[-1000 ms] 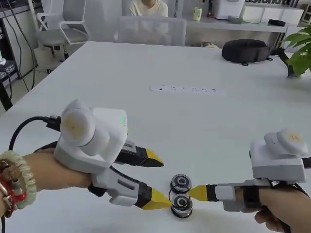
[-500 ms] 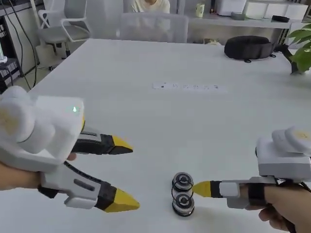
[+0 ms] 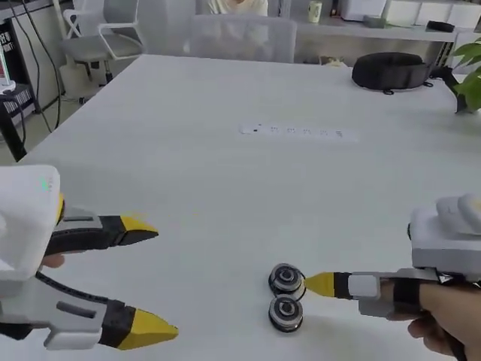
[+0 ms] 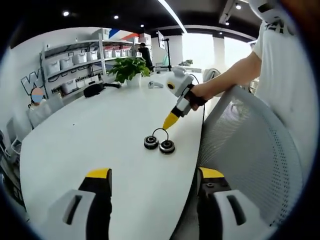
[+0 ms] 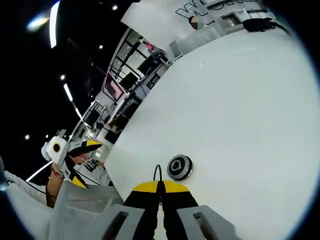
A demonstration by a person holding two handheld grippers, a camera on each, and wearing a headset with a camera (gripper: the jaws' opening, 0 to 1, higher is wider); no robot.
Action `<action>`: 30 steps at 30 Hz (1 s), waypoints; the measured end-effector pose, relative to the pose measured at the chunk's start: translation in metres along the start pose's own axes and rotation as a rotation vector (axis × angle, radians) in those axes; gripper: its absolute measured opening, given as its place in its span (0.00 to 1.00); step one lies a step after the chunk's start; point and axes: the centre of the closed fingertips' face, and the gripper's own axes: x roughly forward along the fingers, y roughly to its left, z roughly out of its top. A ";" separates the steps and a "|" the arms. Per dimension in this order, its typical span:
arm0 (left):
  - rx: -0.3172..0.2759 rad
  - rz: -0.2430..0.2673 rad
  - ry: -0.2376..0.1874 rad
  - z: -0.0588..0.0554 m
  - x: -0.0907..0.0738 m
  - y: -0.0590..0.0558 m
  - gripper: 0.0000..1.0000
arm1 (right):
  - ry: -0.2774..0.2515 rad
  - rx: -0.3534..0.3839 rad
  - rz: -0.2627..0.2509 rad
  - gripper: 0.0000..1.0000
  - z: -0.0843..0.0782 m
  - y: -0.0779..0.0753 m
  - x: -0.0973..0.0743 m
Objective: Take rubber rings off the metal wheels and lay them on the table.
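Observation:
Two small metal wheels point(image 3: 286, 278) point(image 3: 285, 313) lie side by side near the table's front edge. My right gripper point(image 3: 319, 283) comes in from the right, its yellow tips closed against the farther wheel. In the left gripper view the right gripper point(image 4: 170, 120) pinches a thin black rubber ring point(image 4: 159, 133) that loops up from between the wheels point(image 4: 167, 146). In the right gripper view the ring point(image 5: 157, 172) rises from the closed tips point(image 5: 160, 186) beside one wheel point(image 5: 179, 167). My left gripper point(image 3: 146, 278) hangs wide open and bare, well left of the wheels.
A white power strip point(image 3: 297, 132) lies mid-table. A black bag point(image 3: 391, 71) and a plant point(image 3: 470, 71) are at the far right, grey chairs point(image 3: 237, 36) behind the table. A mesh chair back point(image 4: 250, 165) stands close by the table's front edge.
My left gripper has drawn back to the left, away from the wheels. The right gripper has stayed at the wheels, shut.

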 end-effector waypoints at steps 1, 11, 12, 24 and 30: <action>-0.007 0.004 0.001 -0.002 0.000 -0.001 0.67 | -0.004 0.002 0.000 0.00 0.001 0.000 -0.001; -0.098 0.027 0.002 -0.022 0.003 -0.012 0.69 | -0.066 0.025 0.003 0.00 0.012 0.002 -0.010; -0.101 0.029 0.001 -0.022 0.003 -0.012 0.69 | -0.074 0.029 0.005 0.00 0.014 0.002 -0.011; -0.143 0.047 0.010 -0.031 0.008 -0.016 0.69 | -0.165 0.063 -0.004 0.00 0.032 0.000 -0.026; -0.145 0.041 0.024 -0.033 0.010 -0.018 0.69 | -0.197 0.062 -0.005 0.00 0.039 0.004 -0.032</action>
